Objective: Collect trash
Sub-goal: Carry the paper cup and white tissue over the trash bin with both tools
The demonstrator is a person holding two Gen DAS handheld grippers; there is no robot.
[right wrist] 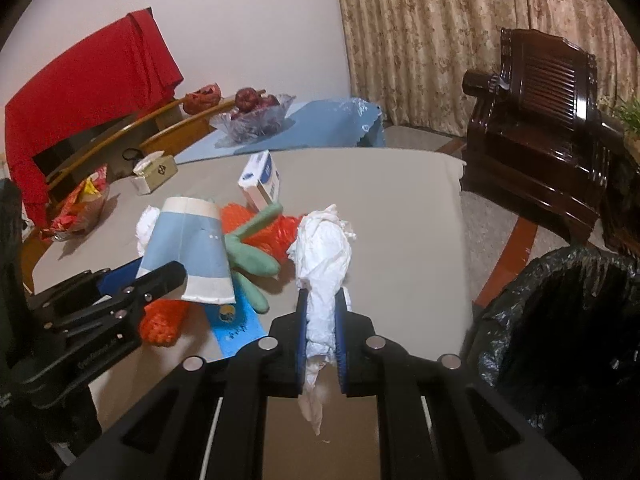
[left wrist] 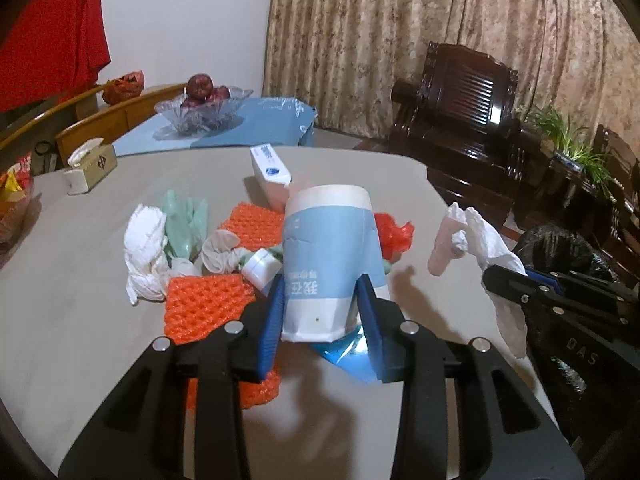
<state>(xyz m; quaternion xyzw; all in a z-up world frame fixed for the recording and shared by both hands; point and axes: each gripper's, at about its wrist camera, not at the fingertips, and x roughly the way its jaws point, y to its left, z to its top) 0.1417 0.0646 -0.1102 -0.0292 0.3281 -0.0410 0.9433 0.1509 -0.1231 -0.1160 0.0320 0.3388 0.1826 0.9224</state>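
Left gripper [left wrist: 323,300] clamps paper cup [left wrist: 332,256]; right gripper [right wrist: 322,320] clamps crumpled tissue [right wrist: 322,256] near table [right wrist: 400,200] right edge, bare there. Bin bag [right wrist: 560,320] interior dark.

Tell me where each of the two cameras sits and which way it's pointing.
Left wrist: sits on the left gripper, looking forward over the table at the paper cup it clamps; the right gripper shows at right.
Right wrist: sits on the right gripper, looking along the crumpled tissue it clamps; the black bin bag lies right.
Shared: cup, tissue, white box, fruit bowl.
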